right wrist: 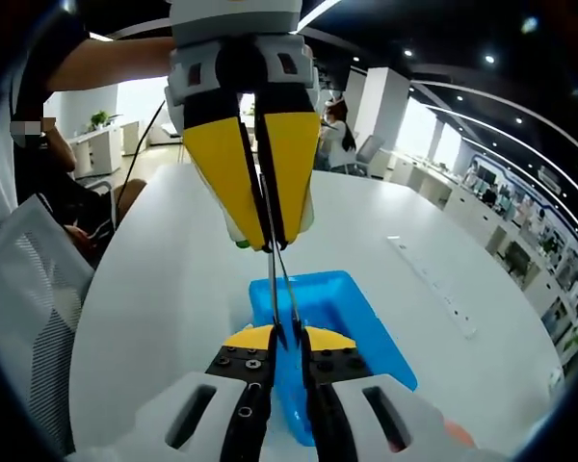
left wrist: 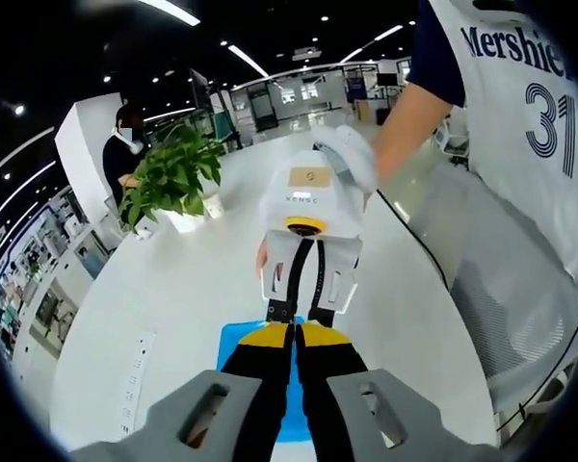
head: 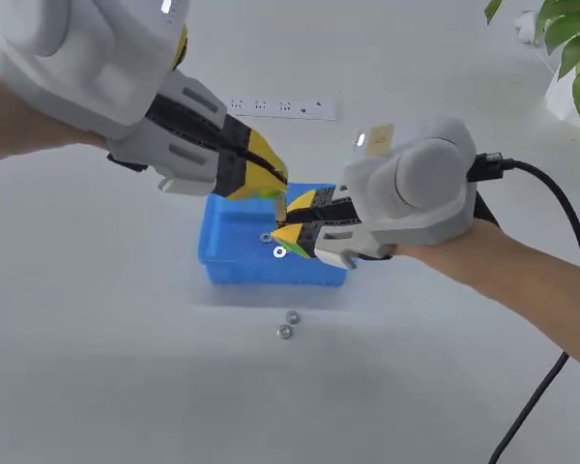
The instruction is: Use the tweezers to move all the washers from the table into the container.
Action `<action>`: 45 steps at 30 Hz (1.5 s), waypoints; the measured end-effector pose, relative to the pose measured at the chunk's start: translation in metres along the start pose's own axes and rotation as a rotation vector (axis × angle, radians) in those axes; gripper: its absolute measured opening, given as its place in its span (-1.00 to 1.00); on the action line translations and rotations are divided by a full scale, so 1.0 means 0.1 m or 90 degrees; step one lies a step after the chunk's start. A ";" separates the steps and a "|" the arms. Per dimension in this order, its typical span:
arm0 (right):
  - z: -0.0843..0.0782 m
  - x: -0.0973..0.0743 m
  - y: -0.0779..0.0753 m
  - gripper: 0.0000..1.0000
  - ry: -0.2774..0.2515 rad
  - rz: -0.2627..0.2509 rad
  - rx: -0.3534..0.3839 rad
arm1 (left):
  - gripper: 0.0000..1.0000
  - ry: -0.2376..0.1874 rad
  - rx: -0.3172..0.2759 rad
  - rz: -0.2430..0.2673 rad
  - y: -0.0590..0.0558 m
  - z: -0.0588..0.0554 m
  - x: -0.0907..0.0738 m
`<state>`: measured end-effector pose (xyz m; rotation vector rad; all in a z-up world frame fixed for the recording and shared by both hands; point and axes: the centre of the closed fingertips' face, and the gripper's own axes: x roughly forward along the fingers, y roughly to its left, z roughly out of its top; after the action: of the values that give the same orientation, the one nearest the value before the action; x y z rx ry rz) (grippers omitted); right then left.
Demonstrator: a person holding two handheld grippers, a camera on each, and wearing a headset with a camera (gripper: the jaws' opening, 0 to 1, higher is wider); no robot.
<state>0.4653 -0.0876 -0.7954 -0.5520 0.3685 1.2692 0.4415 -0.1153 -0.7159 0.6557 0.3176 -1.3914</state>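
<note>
The blue container (head: 230, 253) sits mid-table, with a washer (head: 279, 252) showing inside it. Two washers (head: 292, 317) (head: 284, 332) lie on the table just in front of it. My left gripper (head: 271, 180) reaches in from the upper left, its yellow-tipped jaws shut on the thin metal tweezers (right wrist: 273, 274). The tweezers run down into my right gripper (right wrist: 287, 337), whose jaws are shut around the tweezer arms over the container (right wrist: 366, 332). In the head view my right gripper (head: 292, 232) hovers over the container's right half. The tweezer tips are hidden.
A white power strip (head: 280, 106) lies behind the container. A potted plant (head: 561, 43) stands at the far right corner. A black cable (head: 551, 213) trails from the right gripper. A mesh chair (right wrist: 29, 318) stands beside the table, and people stand further back.
</note>
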 end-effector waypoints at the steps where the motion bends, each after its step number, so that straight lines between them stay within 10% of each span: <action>1: 0.00 -0.01 0.03 -0.76 -0.002 0.001 0.001 | -0.89 -0.002 0.000 -0.001 -0.02 0.01 0.00; 24: -0.29 -0.09 0.60 -0.76 0.021 0.035 0.039 | -0.89 -0.019 -0.061 -0.022 -0.63 -0.07 0.13; 45: -0.55 0.10 0.67 -0.75 0.038 0.063 0.074 | -0.89 -0.013 -0.126 -0.031 -0.60 -0.36 0.28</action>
<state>0.4055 -0.0986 -0.8578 -0.4781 0.5218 1.3197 0.3944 -0.1186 -0.7742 0.4730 0.4508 -1.3913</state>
